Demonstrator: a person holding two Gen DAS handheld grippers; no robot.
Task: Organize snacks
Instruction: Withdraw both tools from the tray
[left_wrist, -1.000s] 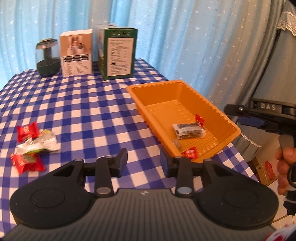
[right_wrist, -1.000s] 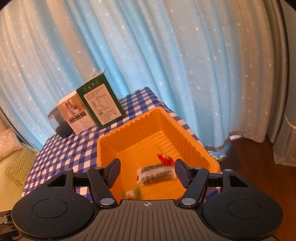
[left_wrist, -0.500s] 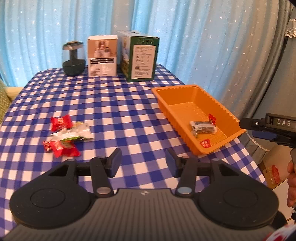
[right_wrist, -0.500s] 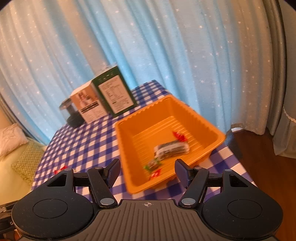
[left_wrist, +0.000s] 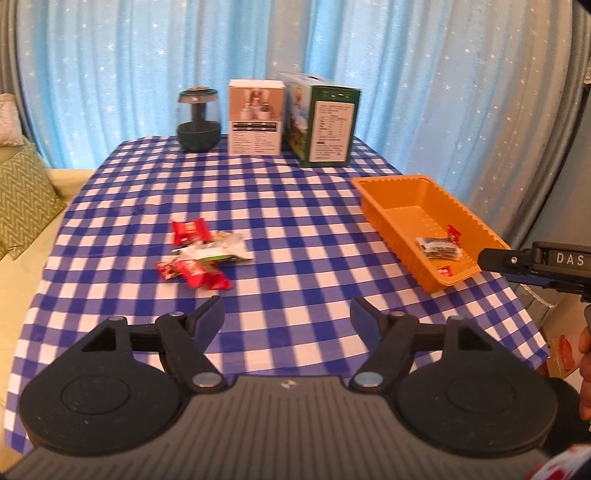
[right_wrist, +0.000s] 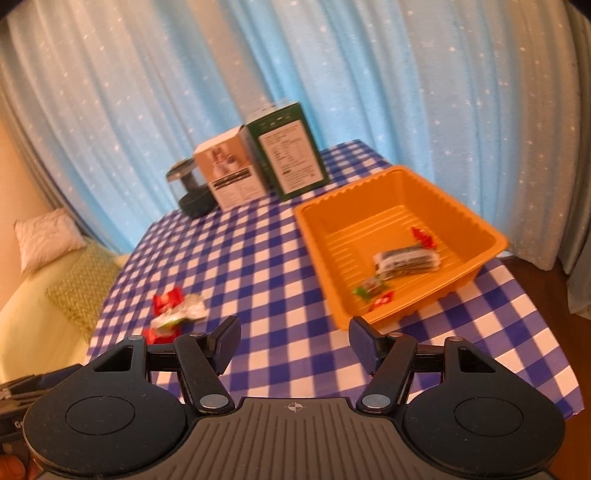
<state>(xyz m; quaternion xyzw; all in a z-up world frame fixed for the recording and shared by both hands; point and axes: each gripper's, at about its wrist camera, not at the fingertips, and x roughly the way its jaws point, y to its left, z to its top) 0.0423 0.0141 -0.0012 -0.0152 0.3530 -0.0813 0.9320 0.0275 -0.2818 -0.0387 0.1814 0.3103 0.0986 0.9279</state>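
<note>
Checked worktop (left_wrist: 295, 229): orange tray (left_wrist: 402, 225) holding wrappers; left tongs (left_wrist: 287, 318) opening, empty; right tongs (right_wrist: 294, 342) parted, empty.

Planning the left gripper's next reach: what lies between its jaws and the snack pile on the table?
Only bare checked tablecloth, as the left wrist view shows; the left gripper, jaws opening and empty, faces the snack pile.

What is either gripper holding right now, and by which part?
Nothing. The left gripper is opening with only tablecloth showing between its fingers, and the right gripper stands open and empty too.
</note>
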